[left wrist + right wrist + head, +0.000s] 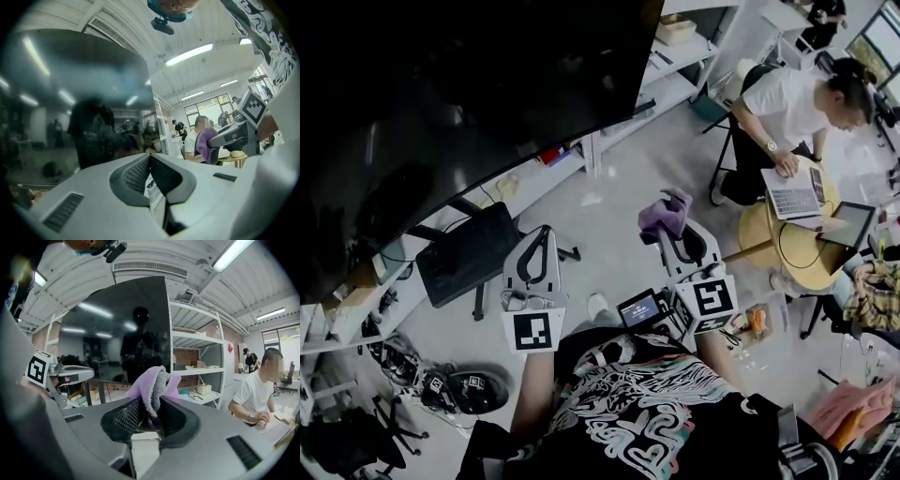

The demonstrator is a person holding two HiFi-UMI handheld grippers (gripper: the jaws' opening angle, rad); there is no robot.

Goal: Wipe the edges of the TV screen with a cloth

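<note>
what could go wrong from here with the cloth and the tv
The purple cloth is a bunched wad pinched in the right gripper; if it slips, the bare fingers could scrape the TV screen. The left gripper, shut and empty, points toward the screen and might bump it.

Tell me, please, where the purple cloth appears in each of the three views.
Head view: the cloth is right of centre, at the tip of the right gripper.
Left gripper view: small, right of centre, in front of the seated person.
Right gripper view: at the centre, pinched between the jaws and sticking up.
Shared landmark: the dark TV screen, which is in all three views.
</note>
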